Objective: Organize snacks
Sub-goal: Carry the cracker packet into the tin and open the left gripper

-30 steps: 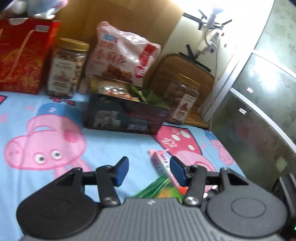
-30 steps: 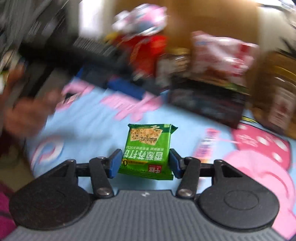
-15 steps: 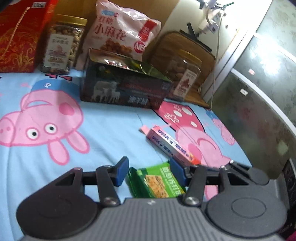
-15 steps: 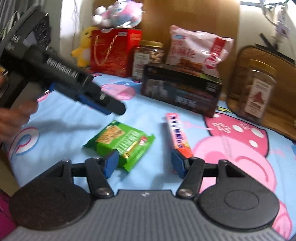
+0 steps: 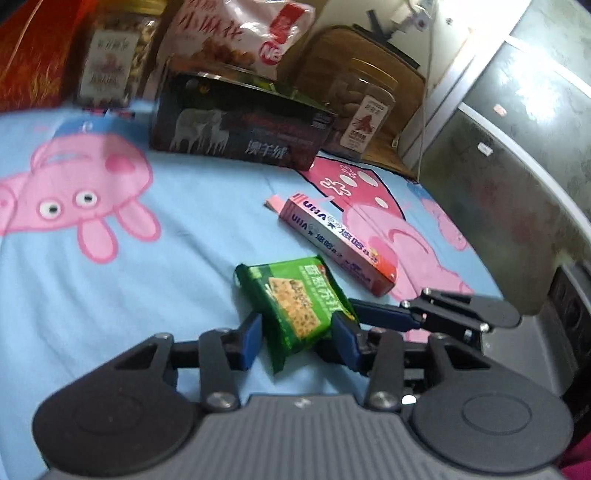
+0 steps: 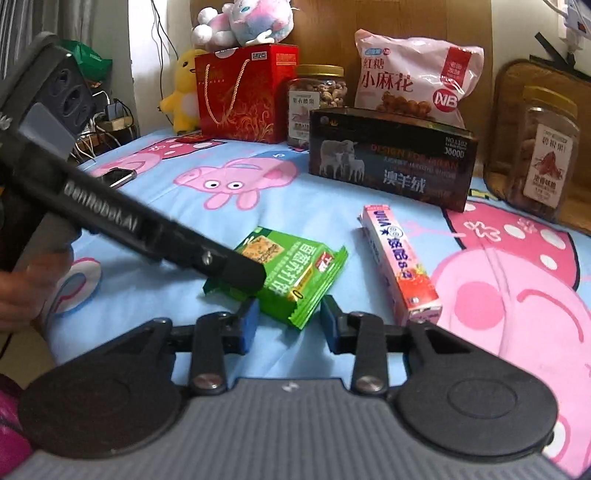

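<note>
Dim indoor light in both views. Left wrist: window glare (image 5: 480, 48) blows out upper right, jar (image 5: 114, 62) and bag (image 5: 236, 33) at the back blurred. Right wrist: sharper, left gripper (image 6: 236, 271) motion-smeared. Fisheye bends edges.

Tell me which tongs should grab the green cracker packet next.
Left. The left tongs are open and already straddle the green cracker packet; the right tongs, also open, sit just short of its corner.
</note>
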Available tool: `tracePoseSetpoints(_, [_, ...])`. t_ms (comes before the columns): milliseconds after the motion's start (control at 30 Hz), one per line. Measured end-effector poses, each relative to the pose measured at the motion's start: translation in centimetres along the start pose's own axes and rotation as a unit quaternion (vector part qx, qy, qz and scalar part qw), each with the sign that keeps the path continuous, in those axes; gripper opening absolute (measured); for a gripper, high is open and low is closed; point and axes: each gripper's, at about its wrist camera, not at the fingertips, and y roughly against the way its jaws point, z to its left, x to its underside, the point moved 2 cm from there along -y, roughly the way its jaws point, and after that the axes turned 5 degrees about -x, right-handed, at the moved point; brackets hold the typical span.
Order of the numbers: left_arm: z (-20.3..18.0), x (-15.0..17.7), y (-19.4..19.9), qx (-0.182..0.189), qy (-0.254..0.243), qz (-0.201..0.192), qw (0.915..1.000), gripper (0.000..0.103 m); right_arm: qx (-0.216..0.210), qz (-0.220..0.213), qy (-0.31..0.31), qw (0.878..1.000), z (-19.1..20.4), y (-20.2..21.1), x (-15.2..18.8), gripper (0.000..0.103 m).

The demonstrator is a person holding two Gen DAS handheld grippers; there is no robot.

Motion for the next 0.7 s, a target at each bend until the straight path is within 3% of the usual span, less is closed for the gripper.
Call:
tracePoseSetpoints(100, [-0.1, -0.9, 0.6, -0.001, -0.001, -0.007, 1.0, 0.039, 0.0, -0.017, -0.002, 1.0, -0.1, 0.6, -1.0, 0.033])
tracePoseSetpoints(233, [-0.9, -3.8, 2.2, -0.008, -0.028, -0.047, 0.9985, 0.039, 0.005, -0.056, 0.003, 0.998, -1.0, 1.3, -4.0, 0.03])
tracePoseSetpoints(433, [-2.0, -11.0, 3.2, -0.042, -0.063, -0.114, 0.9905, 0.039, 0.04, -0.11, 0.035, 0.992, -3.7, -0.2, -10.4, 0.03])
tracePoseSetpoints(533, [-1.7, -14.7, 1.9, -0.054, -0.059, -0.13, 0.9883, 0.039, 0.05, -0.113, 0.026, 0.992, -6.4, -2.1, -13.2, 0.03])
tracePoseSetpoints(700, [-0.2, -19.4, -2.9, -0.067, -0.047, -0.128, 0.9883, 0.039, 0.076, -0.097, 0.002, 0.992, -10.3, -5.7, -15.1, 0.03])
